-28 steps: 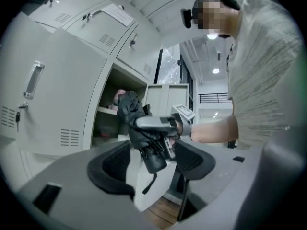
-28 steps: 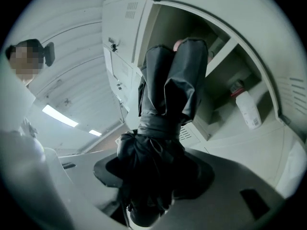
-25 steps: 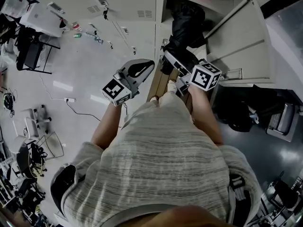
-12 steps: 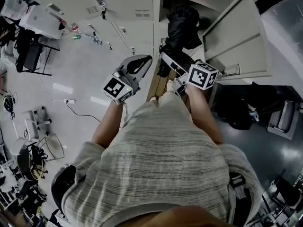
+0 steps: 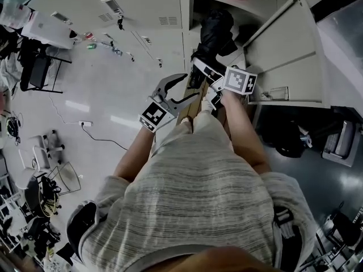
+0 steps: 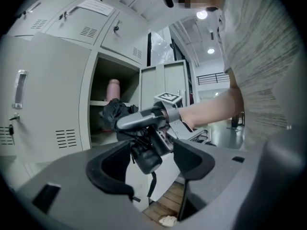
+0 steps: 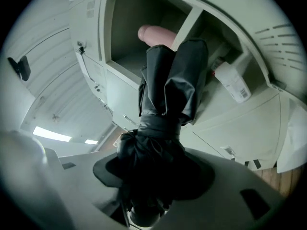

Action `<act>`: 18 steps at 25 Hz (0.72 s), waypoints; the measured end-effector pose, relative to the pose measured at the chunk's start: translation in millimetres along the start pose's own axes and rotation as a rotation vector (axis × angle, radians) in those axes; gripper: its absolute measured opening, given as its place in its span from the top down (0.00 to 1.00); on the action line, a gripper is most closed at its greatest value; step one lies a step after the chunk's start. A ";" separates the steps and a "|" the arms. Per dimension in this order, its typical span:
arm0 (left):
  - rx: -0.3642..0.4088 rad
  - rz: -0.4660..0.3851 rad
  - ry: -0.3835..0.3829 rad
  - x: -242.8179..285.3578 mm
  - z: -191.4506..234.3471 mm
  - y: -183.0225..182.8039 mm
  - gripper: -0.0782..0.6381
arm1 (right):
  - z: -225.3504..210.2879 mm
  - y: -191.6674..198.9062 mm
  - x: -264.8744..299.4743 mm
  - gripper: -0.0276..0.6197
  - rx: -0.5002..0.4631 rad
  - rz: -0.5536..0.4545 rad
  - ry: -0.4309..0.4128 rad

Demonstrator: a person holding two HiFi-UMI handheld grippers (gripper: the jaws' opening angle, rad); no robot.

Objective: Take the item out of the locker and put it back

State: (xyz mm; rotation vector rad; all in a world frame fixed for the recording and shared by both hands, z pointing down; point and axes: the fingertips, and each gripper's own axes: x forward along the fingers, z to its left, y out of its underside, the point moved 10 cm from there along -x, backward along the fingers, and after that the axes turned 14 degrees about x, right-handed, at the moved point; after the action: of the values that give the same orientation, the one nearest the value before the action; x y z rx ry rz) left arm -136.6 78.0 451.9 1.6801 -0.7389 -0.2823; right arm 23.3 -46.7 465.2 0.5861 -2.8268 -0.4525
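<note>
At the open grey metal locker (image 7: pixel 125 30), right gripper (image 7: pixel 153 176) jaws stand wide, clamped round the black folded fabric umbrella (image 7: pixel 168 80), tip aimed inward, probably for re-shelving. Left gripper (image 6: pixel 151 169) jaws are opening, gripping nothing; the umbrella's handle hangs just beyond.

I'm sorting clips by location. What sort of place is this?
Probably a locker area in a lab or workshop: a bank of metal lockers, an open locker with a bottle inside, and chairs and a cable on the floor nearby.
</note>
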 end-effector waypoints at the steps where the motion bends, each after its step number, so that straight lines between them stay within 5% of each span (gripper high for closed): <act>1: 0.011 0.021 0.007 5.2 0.2 4.1 0.51 | -4.2 -3.1 4.2 0.56 0.010 0.005 0.004; 10: 0.135 0.228 -0.013 45.8 27.4 43.9 0.51 | -41.9 -34.6 35.6 0.56 0.101 0.053 0.072; 18: 0.105 0.295 -0.006 63.2 49.5 69.4 0.56 | -71.1 -58.3 61.6 0.56 0.214 0.073 0.119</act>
State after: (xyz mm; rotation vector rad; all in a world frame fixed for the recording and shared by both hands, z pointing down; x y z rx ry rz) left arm -137.6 -5.0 518.0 1.6423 -1.0074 -0.0419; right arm 7.8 -141.2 520.6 0.5280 -2.7896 -0.0988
